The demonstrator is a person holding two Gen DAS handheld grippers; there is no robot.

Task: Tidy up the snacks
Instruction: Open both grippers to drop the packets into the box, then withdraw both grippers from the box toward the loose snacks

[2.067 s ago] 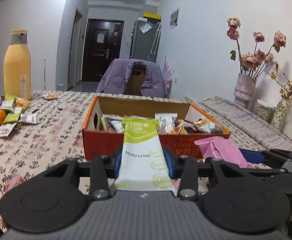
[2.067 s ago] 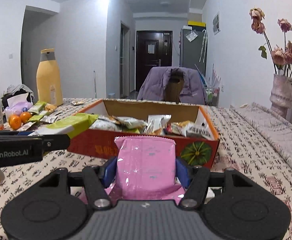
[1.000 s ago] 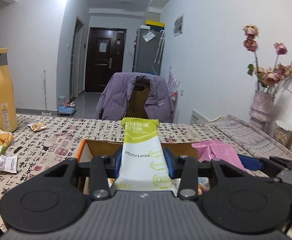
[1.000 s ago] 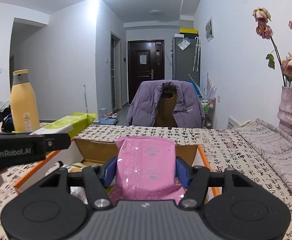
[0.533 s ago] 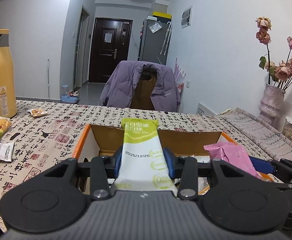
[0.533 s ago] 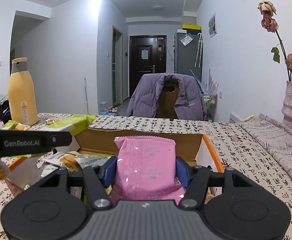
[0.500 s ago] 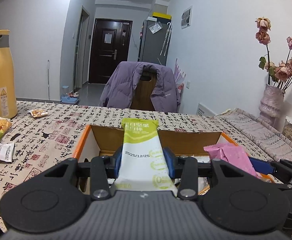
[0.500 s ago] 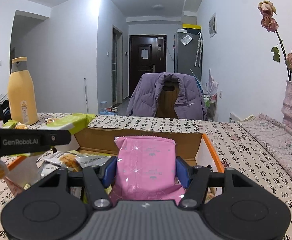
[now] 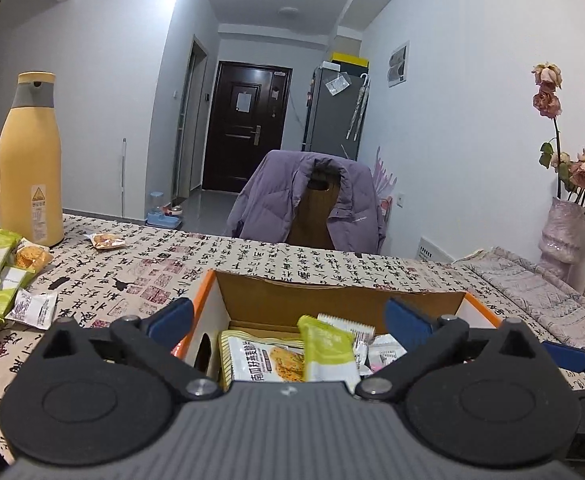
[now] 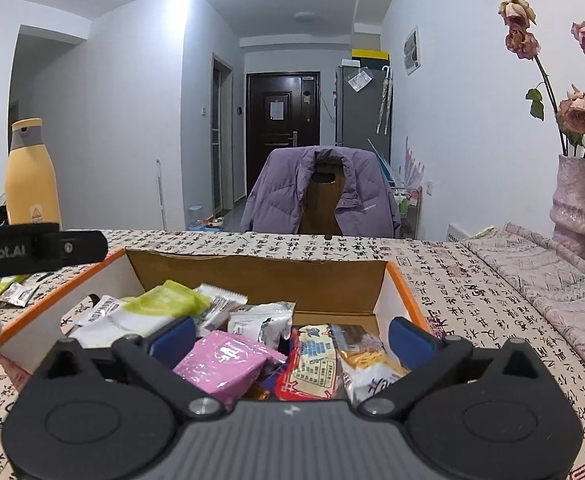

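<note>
An orange-rimmed cardboard box (image 9: 332, 294) (image 10: 252, 272) full of snack packets sits on the patterned tablecloth. My left gripper (image 9: 288, 314) hovers over the box's left half, its jaws opening wide with nothing pressed between them. The green-and-white snack bar (image 9: 324, 348) (image 10: 160, 302) lies loose in the box below it. My right gripper (image 10: 290, 332) hangs over the box's right half, jaws likewise opening. The pink packet (image 10: 224, 364) rests on the other snacks under it, touching neither pad.
Loose snack packets (image 9: 8, 276) and a tall yellow bottle (image 9: 28, 164) stand at the table's left. One packet (image 9: 106, 241) lies alone farther back. A chair with a purple jacket (image 9: 312, 204) is behind the table. A vase of dried roses (image 10: 578, 196) stands at the right.
Both grippers have opened. The green-and-white bar dropped from the left one and the pink packet from the right one into the box.
</note>
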